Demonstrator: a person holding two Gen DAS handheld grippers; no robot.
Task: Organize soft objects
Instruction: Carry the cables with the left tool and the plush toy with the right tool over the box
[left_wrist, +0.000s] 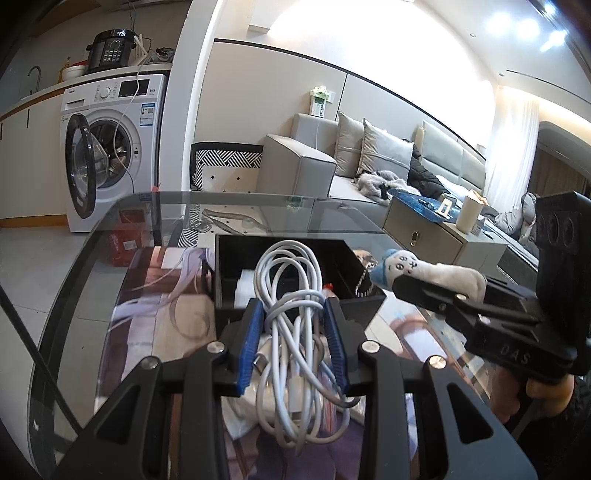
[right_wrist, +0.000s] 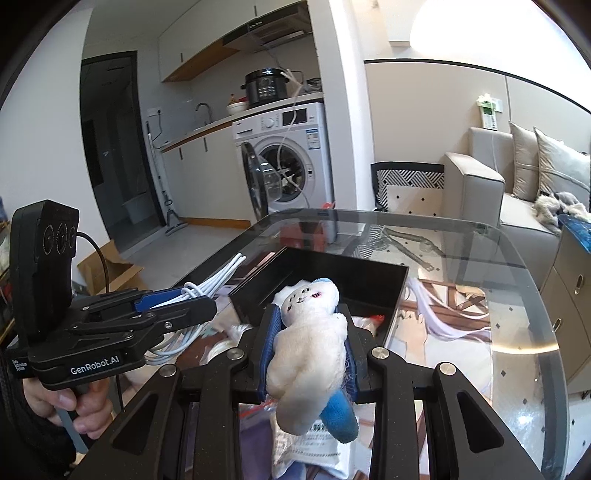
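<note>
- Left gripper (left_wrist: 293, 332): jaws clamped on a loose white cable bundle (left_wrist: 291, 314), held above the glass counter (left_wrist: 92, 258), just short of the black tray (left_wrist: 332, 254).
- Right gripper (right_wrist: 308, 343): jaws closed around a white-and-blue plush toy (right_wrist: 308, 347), raised near the tray's front edge.
- Likely snag: trailing cable loops catching the tray wall or spilling outside on release.
- Possible clash of both grippers over the one small tray.
- Plush's legs hanging free; could land half out.
</note>
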